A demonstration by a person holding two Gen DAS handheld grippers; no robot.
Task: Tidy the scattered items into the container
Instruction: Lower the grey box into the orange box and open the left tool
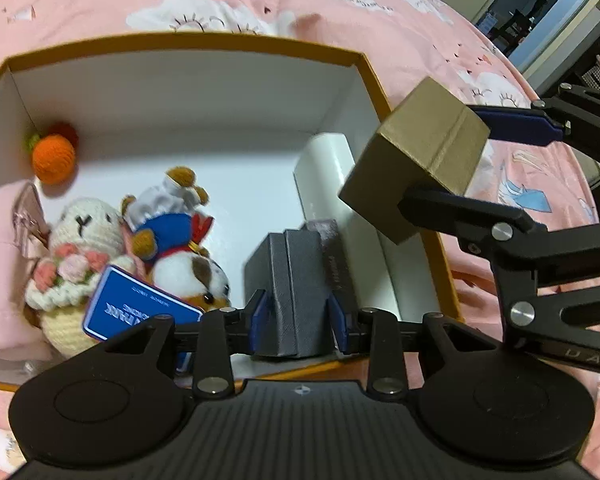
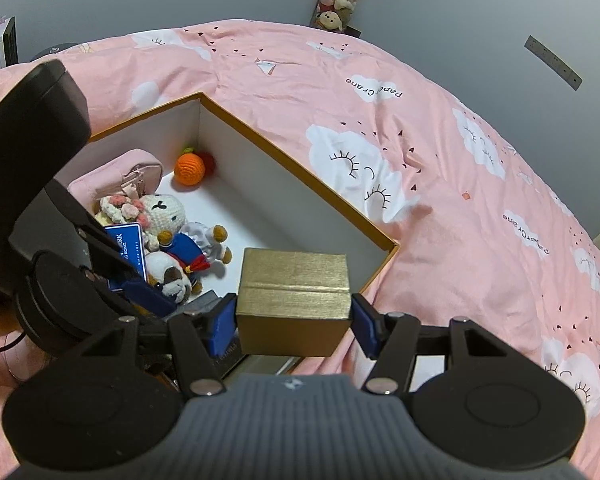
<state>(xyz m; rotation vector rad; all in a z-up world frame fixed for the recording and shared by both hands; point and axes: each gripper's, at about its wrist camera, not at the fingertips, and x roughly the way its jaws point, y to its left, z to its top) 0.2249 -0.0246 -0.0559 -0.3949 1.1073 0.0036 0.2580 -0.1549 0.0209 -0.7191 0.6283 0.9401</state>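
An open box with an orange rim (image 1: 204,42) and white inside sits on a pink bedspread. My left gripper (image 1: 298,322) is shut on a dark grey case (image 1: 296,292), standing upright inside the box near its front wall. My right gripper (image 2: 294,322) is shut on a gold-brown cardboard box (image 2: 294,294) and holds it above the box's right corner; it also shows in the left wrist view (image 1: 416,160). The container rim also shows in the right wrist view (image 2: 300,170).
Inside lie a crocheted orange (image 1: 54,158), a white crocheted bunny (image 1: 80,248), a plush in blue (image 1: 172,232), a blue card (image 1: 136,312), a pink pouch (image 1: 4,264), and a white carton (image 1: 332,184). The pink bedspread (image 2: 460,200) surrounds the box.
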